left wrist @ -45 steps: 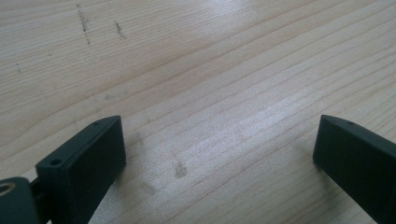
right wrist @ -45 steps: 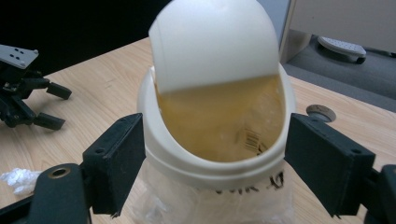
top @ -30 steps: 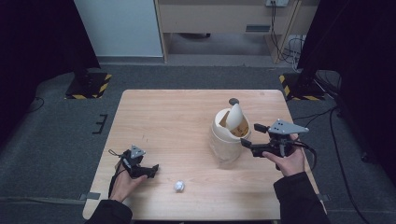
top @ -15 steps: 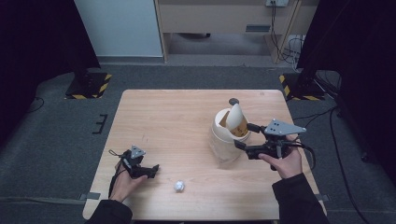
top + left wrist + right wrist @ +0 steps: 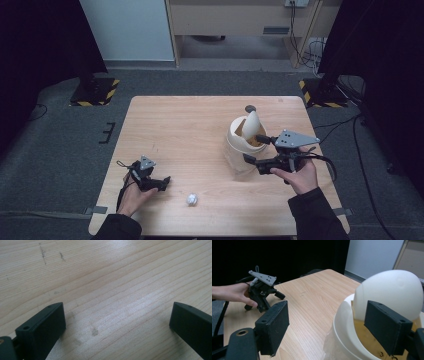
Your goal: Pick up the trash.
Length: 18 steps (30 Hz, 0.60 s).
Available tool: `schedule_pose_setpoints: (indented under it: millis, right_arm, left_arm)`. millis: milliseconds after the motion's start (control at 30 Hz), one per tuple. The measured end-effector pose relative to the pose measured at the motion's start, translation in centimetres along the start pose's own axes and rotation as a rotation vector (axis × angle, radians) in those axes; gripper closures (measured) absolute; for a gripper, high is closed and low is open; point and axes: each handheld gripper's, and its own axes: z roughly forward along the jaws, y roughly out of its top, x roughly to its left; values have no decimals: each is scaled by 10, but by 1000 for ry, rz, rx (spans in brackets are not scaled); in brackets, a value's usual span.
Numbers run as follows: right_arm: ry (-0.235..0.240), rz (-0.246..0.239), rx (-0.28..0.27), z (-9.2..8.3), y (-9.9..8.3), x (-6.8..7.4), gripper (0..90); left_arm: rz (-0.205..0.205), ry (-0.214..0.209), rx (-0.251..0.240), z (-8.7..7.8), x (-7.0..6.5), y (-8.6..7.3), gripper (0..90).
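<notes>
— Where's the bin (image 5: 245,145)?

— Right half of the table (image 5: 180,130), standing upright, a small white one with a swing lid (image 5: 251,125) tipped up on edge. A clear liner seems to hang down its front. The right gripper (image 5: 257,150) is just beside it, jaws spread wide, one near the rim and one lower at the front. It grips nothing.

— And the left gripper (image 5: 159,183)?

— Low over bare wood near the front left, jaws apart, empty. A paper ball (image 5: 192,199) lies between the two hands, near the front edge.

— How will the bin handle?

— Light, I'd guess: thin stiff plastic, smooth and a bit slippery, easy to tip or slide if nudged. The lid pivots, so it's no place to hold. The rim wall looks the firmest bite; the liner would just slip.

— The ball?

— Soft, almost weightless. A gentle pinch across the middle should do.
</notes>
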Motion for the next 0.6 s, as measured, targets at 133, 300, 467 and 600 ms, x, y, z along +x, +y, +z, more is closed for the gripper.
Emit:
schedule_pose_setpoints:
  millis: [133, 300, 467, 600]
  right_arm:
    - [16, -8, -10, 2, 3, 5, 206]
    - [42, -15, 3, 10, 1, 12, 209]
    - [79, -35, 25, 23, 1, 24, 211]
    - [103, -35, 30, 32, 0, 31, 212]
  left_arm:
    - [0, 0, 0, 0, 0, 0, 0]
    - [0, 0, 0, 0, 0, 0, 0]
    - [0, 0, 0, 0, 0, 0, 0]
    - [0, 0, 0, 0, 0, 0, 0]
